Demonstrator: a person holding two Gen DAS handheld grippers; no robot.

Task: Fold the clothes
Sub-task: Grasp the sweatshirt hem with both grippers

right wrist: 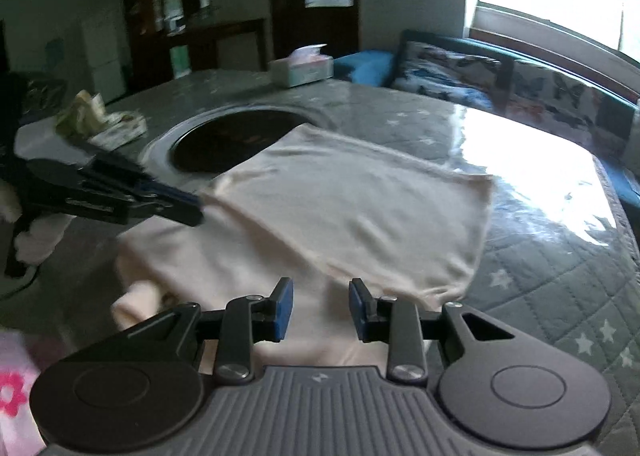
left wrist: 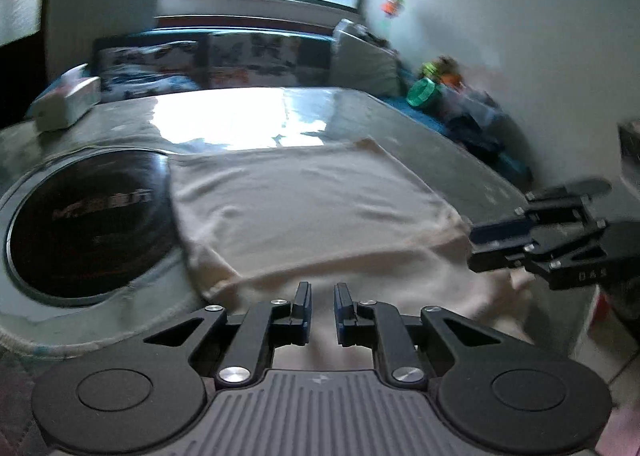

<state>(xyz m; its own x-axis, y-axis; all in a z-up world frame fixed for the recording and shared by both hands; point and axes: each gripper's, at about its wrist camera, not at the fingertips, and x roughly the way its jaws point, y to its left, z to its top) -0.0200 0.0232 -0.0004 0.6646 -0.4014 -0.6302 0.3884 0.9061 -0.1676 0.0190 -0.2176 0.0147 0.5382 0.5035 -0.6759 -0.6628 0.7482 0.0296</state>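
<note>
**Cream garment part-folded on surface; both hand-held grippers empty**

Left wrist view, left to right. A tissue box (left wrist: 66,104) is seen at the far left corner of the surface (left wrist: 420,124), which is covered by a grey quilted cloth under a clear glossy sheet. A round dark inset (left wrist: 86,222) is set into the surface at the left. The cream garment (left wrist: 308,208) is laid just right of it, its left edge overlapping the inset's rim. An upper folded layer is seen lying flat, with a lower layer reaching toward the near edge and hanging over it at the right. The left hand-held gripper (left wrist: 322,306) is held low over the near part of the garment, fingers parted by a narrow gap, nothing between them. The right hand-held gripper (left wrist: 486,244) is seen at the garment's right edge; contact with the cloth cannot be told through the blur. A sofa with patterned cushions (left wrist: 244,56) is recorded behind the surface, below a bright window.

Right wrist view, left to right. The left hand-held gripper (right wrist: 192,206) is seen at the garment's (right wrist: 360,208) left edge, its tips close together. A second tissue box (right wrist: 302,70) is noted on the far side. The right hand-held gripper (right wrist: 320,308) is held over the near cloth, fingers well apart, nothing gripped.
</note>
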